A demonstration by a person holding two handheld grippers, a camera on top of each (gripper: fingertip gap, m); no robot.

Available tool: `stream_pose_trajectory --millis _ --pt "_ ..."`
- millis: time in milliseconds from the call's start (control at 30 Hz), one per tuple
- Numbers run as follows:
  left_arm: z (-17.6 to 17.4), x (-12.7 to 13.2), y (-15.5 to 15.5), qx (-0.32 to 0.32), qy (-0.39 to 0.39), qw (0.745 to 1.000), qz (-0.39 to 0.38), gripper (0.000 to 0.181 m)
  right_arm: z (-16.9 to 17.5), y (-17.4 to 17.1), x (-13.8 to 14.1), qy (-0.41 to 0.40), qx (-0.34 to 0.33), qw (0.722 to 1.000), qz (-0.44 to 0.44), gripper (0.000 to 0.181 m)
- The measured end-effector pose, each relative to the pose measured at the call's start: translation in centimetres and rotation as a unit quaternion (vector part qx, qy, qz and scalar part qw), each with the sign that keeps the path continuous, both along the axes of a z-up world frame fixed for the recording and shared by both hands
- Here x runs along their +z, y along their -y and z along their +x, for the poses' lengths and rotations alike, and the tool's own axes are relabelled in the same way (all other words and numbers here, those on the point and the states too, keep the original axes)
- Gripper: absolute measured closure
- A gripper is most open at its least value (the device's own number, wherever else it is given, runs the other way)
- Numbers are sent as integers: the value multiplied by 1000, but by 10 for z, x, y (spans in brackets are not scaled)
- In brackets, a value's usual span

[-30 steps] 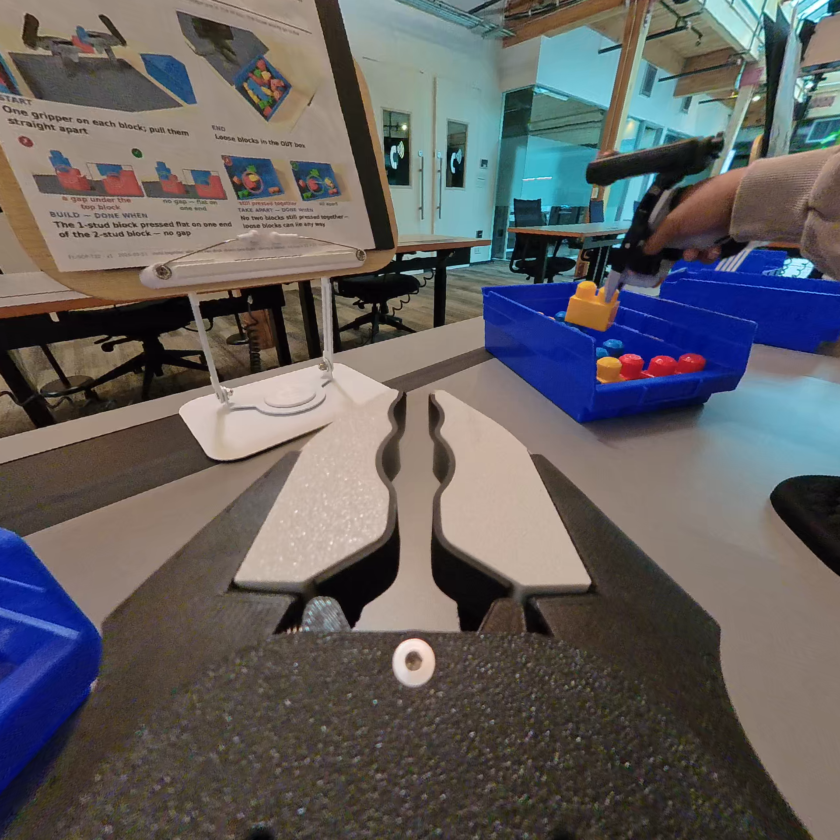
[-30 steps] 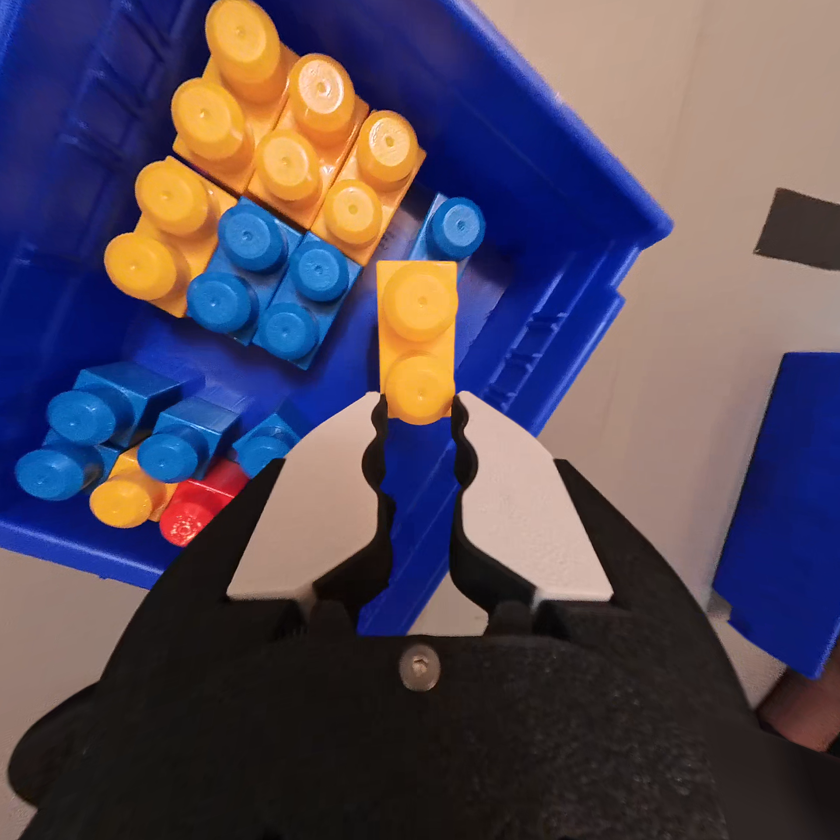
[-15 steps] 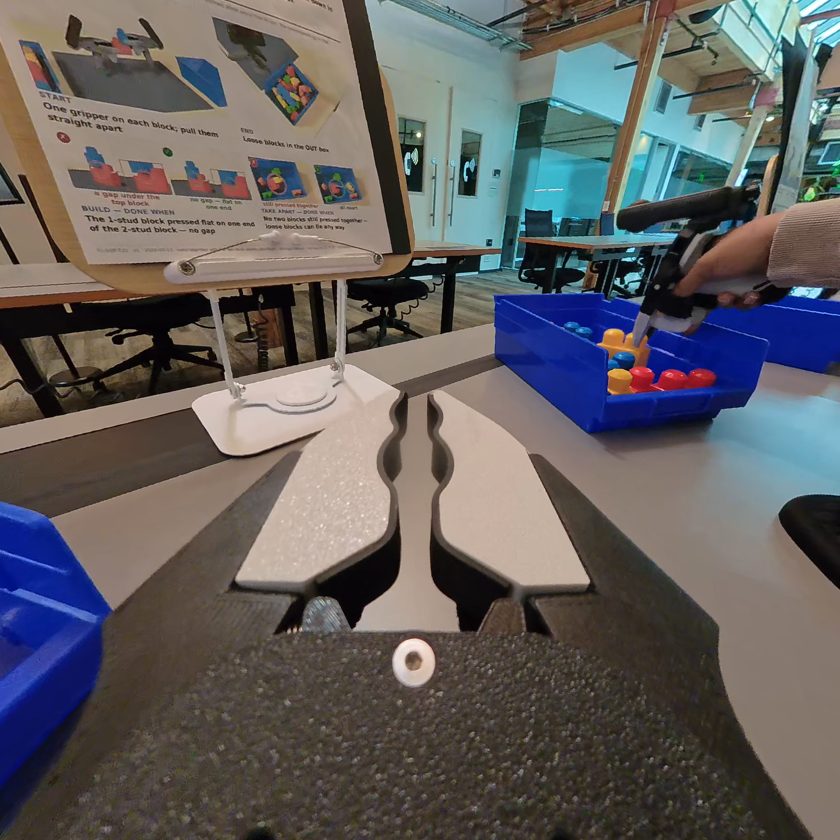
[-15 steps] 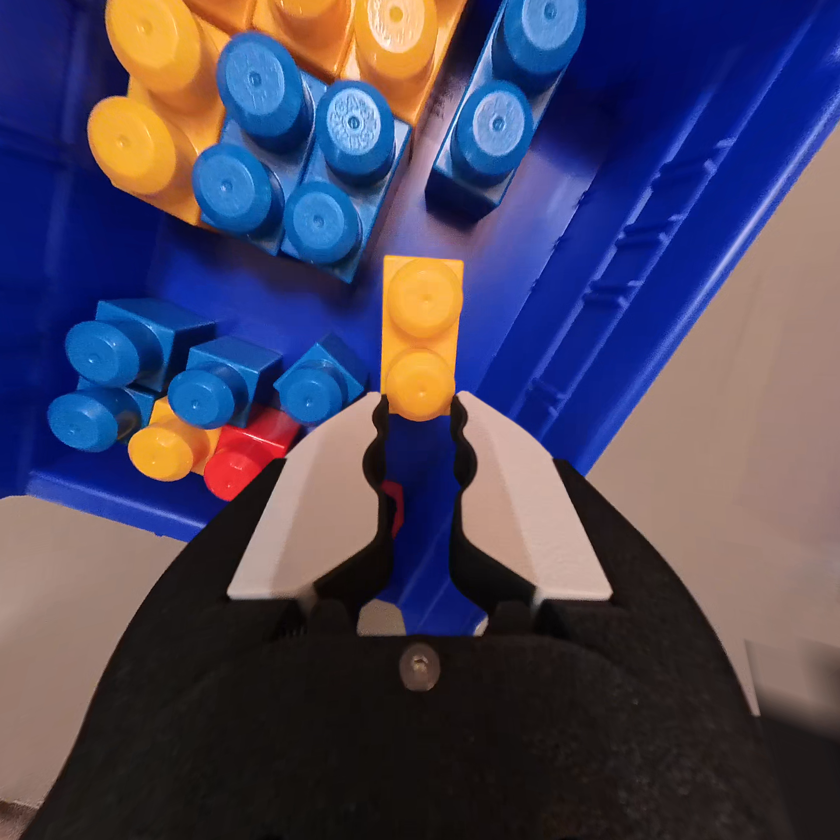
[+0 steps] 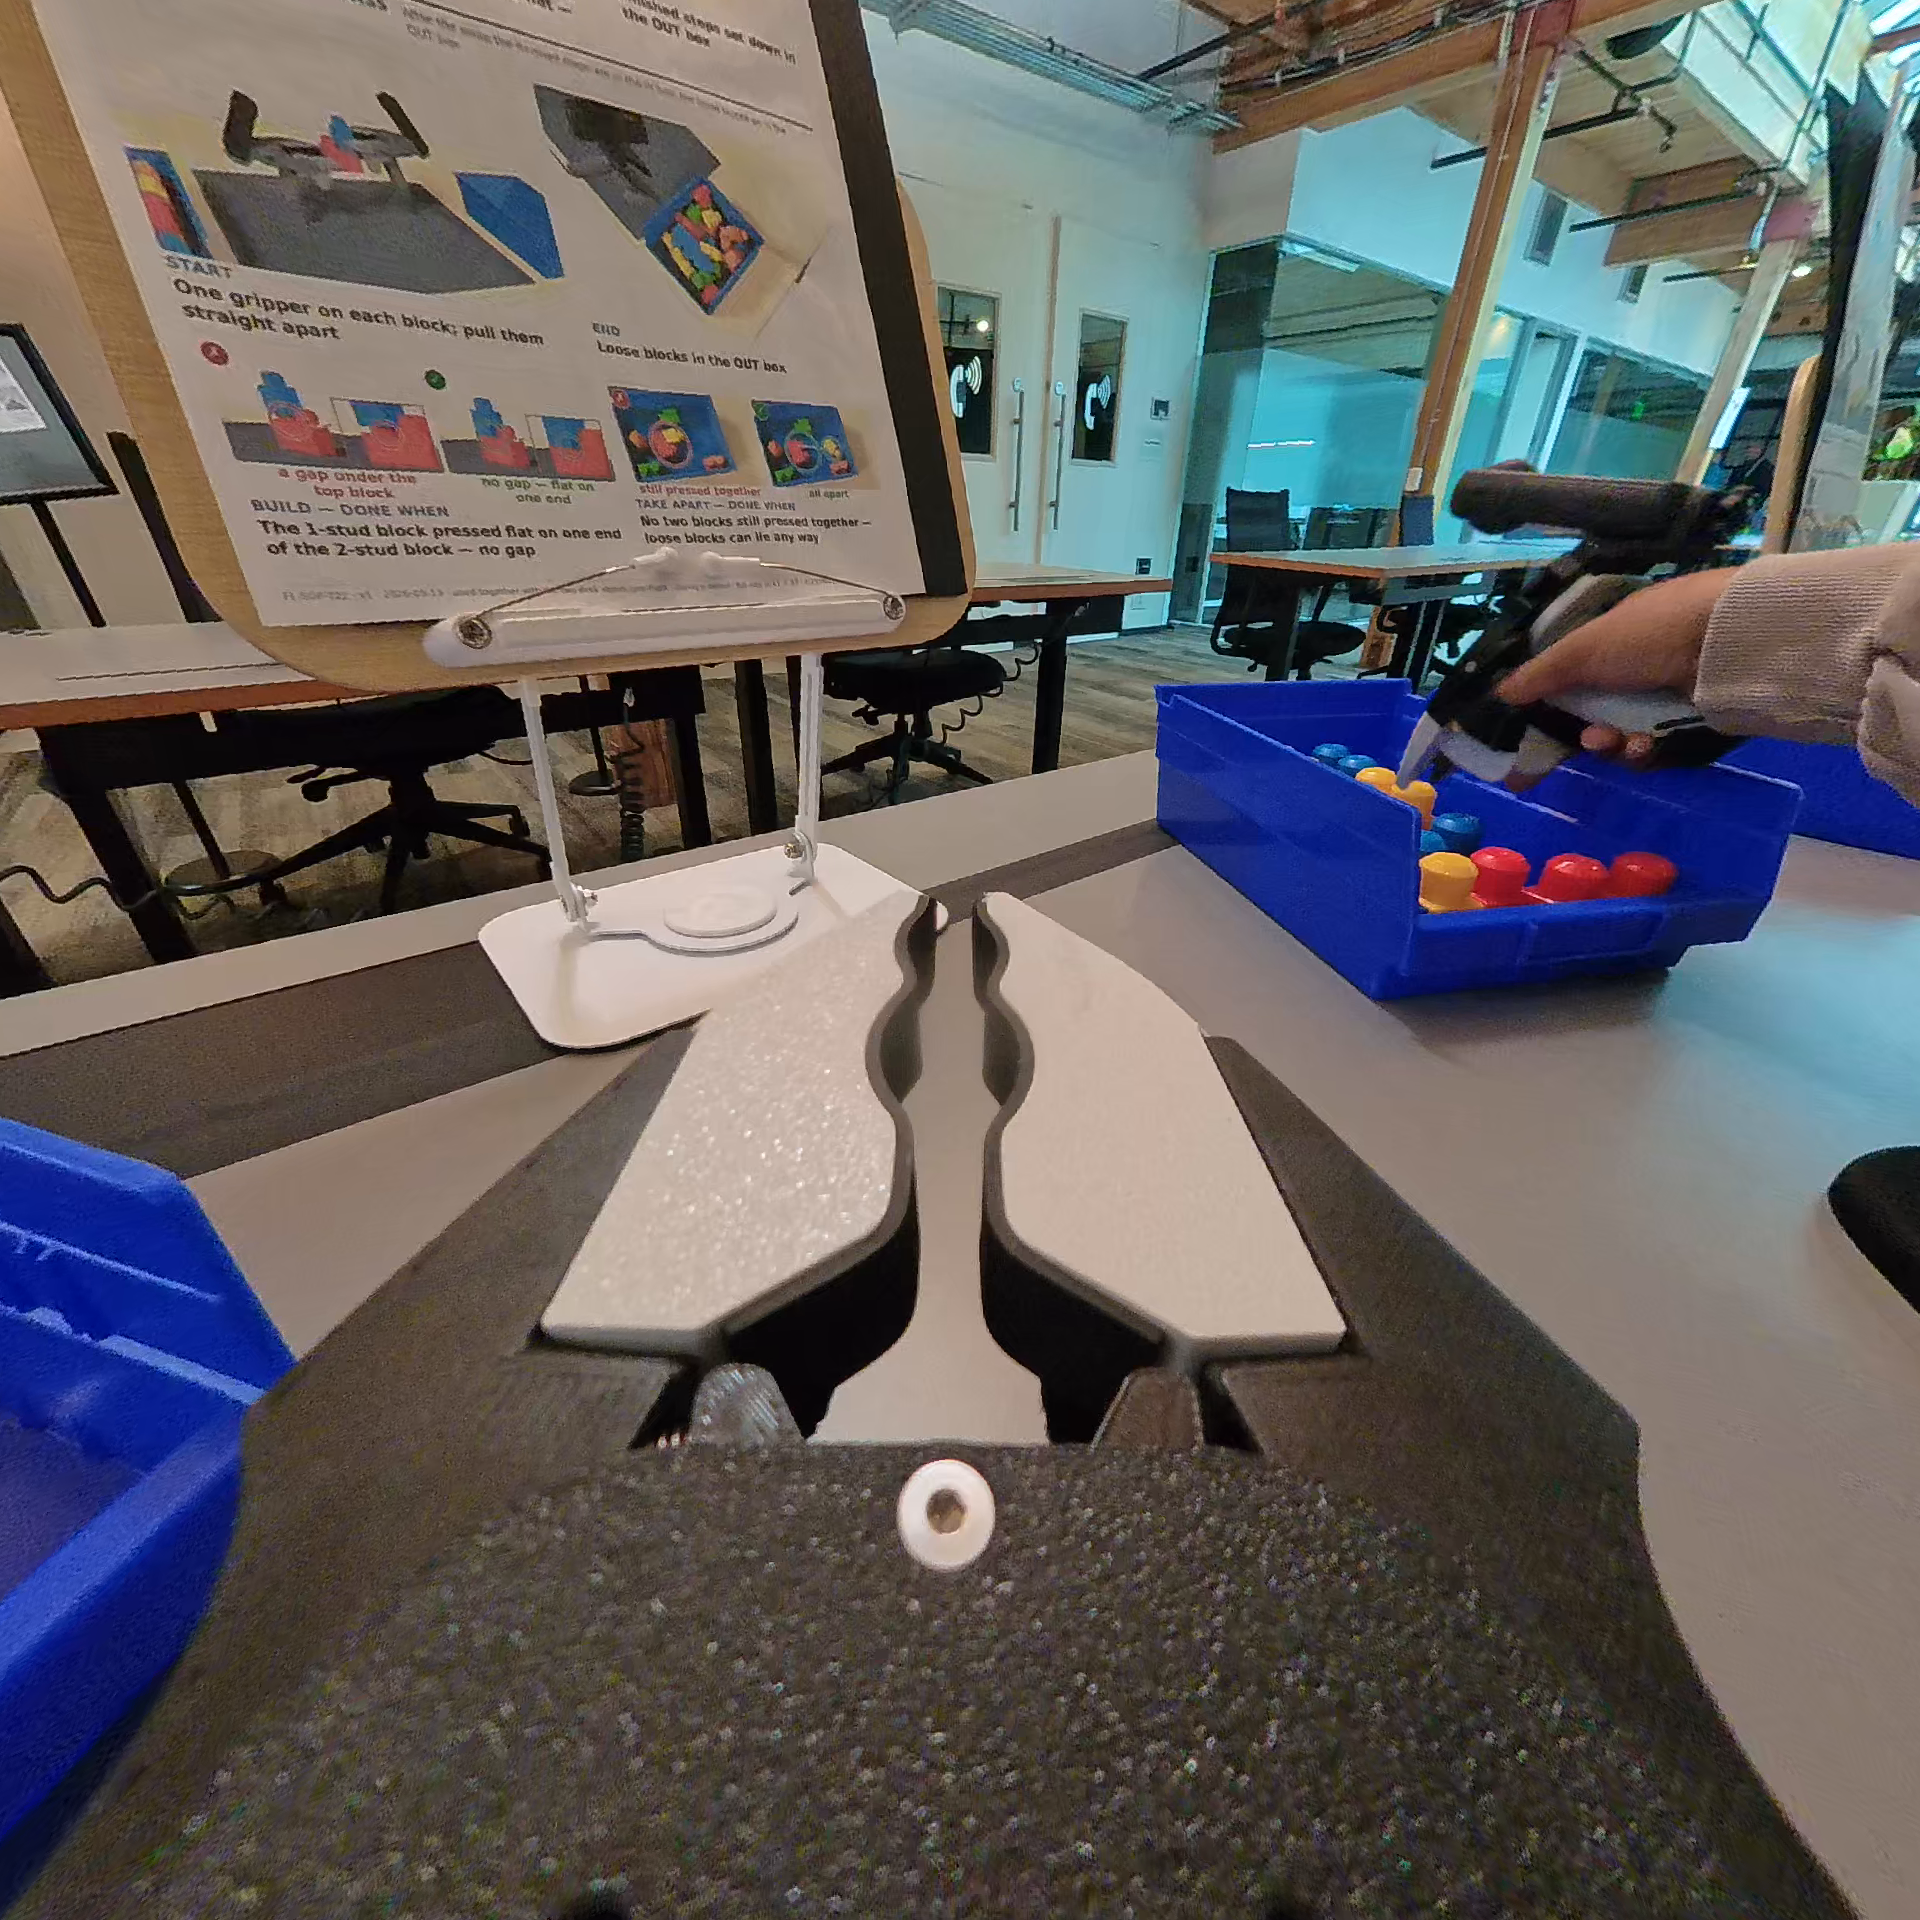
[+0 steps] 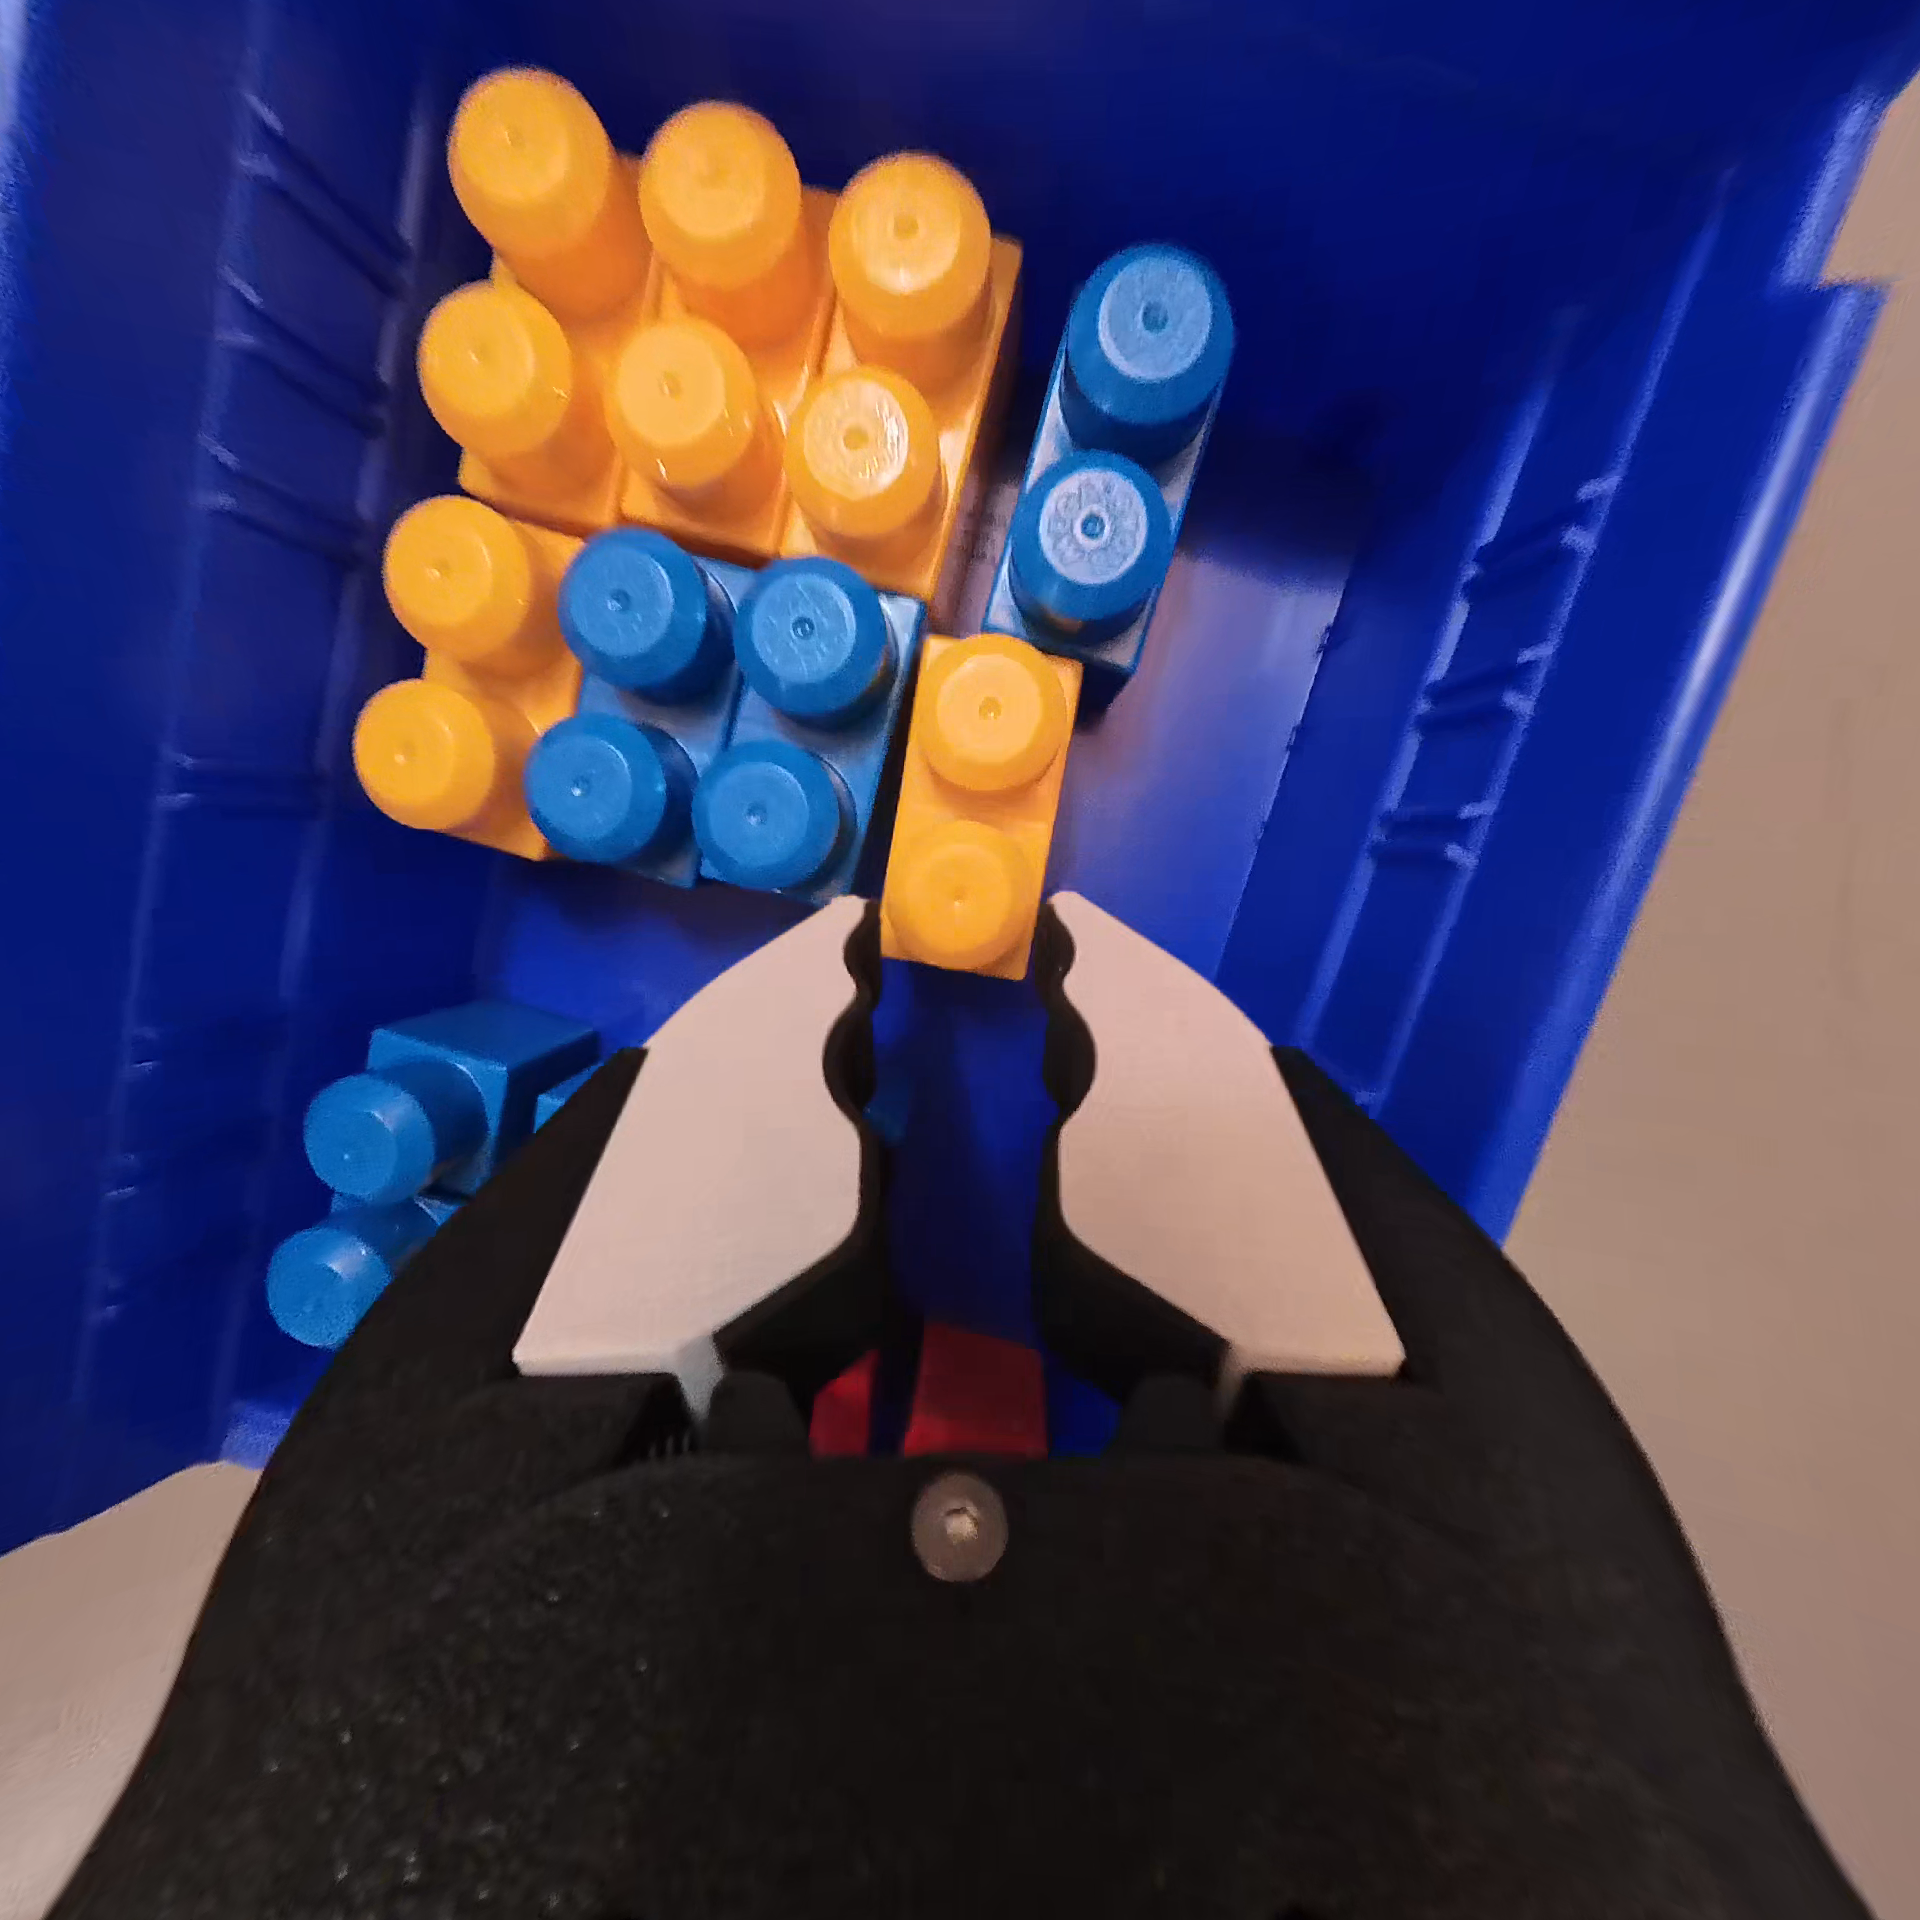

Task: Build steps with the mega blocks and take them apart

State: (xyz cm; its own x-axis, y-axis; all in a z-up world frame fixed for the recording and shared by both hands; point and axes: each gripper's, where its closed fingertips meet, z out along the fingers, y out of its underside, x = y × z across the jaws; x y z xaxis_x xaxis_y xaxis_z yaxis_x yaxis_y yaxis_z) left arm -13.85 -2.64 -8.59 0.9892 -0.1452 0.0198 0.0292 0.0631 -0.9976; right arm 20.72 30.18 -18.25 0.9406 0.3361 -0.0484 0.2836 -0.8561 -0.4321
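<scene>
My right gripper [image 6: 956, 914] points down into a blue bin [image 6: 1455, 727] of yellow, blue and red mega blocks. A yellow two-stud block [image 6: 977, 800] sits slightly tilted between its fingertips, beside two blue two-stud blocks [image 6: 717, 717]. The jaws stand a little wider than the block, with thin gaps on both sides. In the left wrist view the same bin [image 5: 1351, 883] is at the far right, with a hand holding the right gripper [image 5: 1418, 769] low inside it. My left gripper [image 5: 951, 914] is empty, jaws nearly together, low over the grey table.
An instruction board on a white stand [image 5: 675, 935] is just ahead of the left gripper. A second blue bin [image 5: 104, 1351] is at its near left. Another blue bin [image 5: 1849, 800] lies behind the first. A black object [image 5: 1881, 1216] is at the right edge. About 50 centimetres separates my left fingertips from my right.
The right gripper lowered the yellow block deep into the bin beside the blue blocks, and its jaws widened slightly. The block now sits tilted. The left gripper barely moved.
</scene>
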Motion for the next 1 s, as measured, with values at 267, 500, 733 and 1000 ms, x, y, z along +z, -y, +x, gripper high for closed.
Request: stream_pose_trajectory --millis 267,500,733,1000 --pt "-6 -1 0 8 1 1000 -1 177 -52 8 103 -126 78 923 356 150" --pt "-32 -5 0 60 -9 998 -8 181 -104 74 123 -221 107 851 465 178" --pt "-92 -14 8 181 -30 982 -43 181 -161 141 108 -278 216 798 489 181" --pt "-187 3 48 326 -29 942 -75 176 -204 193 80 -320 319 784 427 180"
